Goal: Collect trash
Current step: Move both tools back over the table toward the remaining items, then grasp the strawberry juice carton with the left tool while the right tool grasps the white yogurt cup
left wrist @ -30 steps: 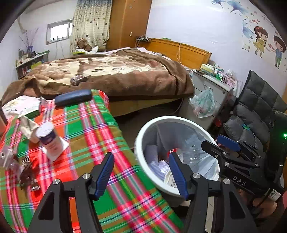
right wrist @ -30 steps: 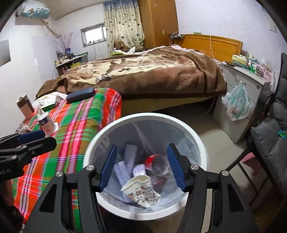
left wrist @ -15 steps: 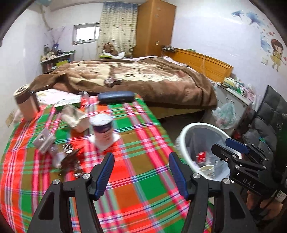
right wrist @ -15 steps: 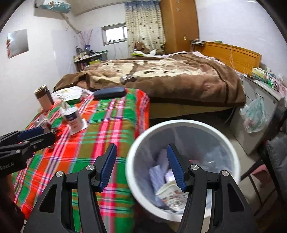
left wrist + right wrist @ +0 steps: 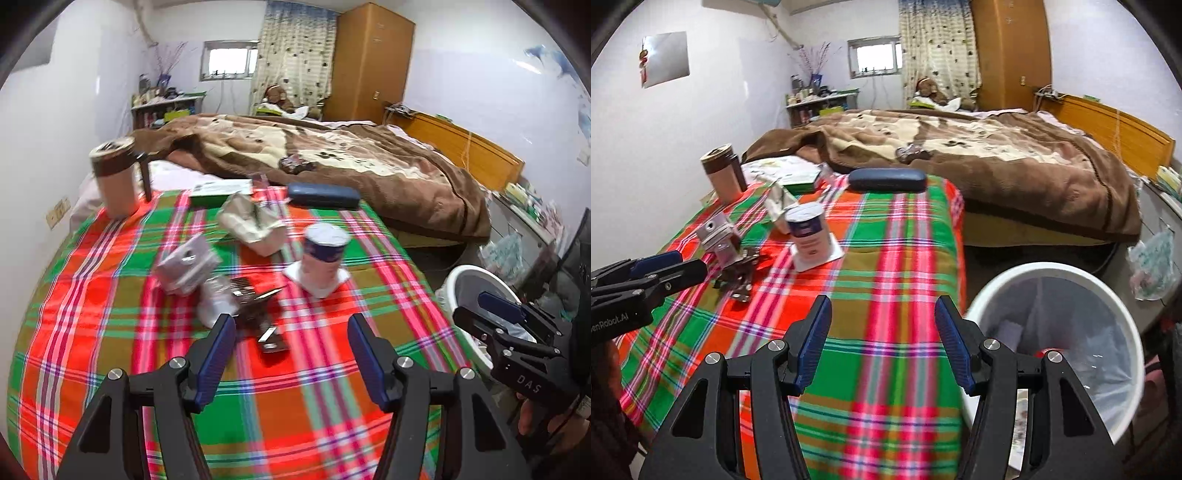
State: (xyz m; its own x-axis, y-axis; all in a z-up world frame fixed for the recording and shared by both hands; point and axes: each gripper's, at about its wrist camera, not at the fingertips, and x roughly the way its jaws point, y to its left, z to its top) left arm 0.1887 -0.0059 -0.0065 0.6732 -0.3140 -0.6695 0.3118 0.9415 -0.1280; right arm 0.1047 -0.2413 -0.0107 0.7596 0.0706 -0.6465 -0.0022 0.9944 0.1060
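Trash lies on the plaid tablecloth (image 5: 110, 288): an upside-down white and blue cup (image 5: 323, 258) (image 5: 809, 236), crumpled paper (image 5: 253, 221), a grey carton (image 5: 186, 264) (image 5: 718, 236) and shiny foil wrappers (image 5: 255, 310) (image 5: 738, 273). My left gripper (image 5: 290, 354) hangs open and empty above the cloth, just short of the wrappers. My right gripper (image 5: 882, 343) is open and empty over the table's right edge. The white bin (image 5: 1082, 280) (image 5: 476, 277), lined with a clear bag and holding trash, stands on the floor to the right.
A brown travel mug (image 5: 116, 181) (image 5: 722, 171), a dark glasses case (image 5: 323, 195) (image 5: 886, 179) and a green booklet (image 5: 218, 194) sit at the table's far end. Behind is a bed with a brown blanket (image 5: 351, 162). A plastic bag (image 5: 1154, 266) hangs from a cabinet.
Both grippers swung left, from over the bin to over the plaid table. The bin has slid to the right edge of both views. Neither gripper's opening changed.
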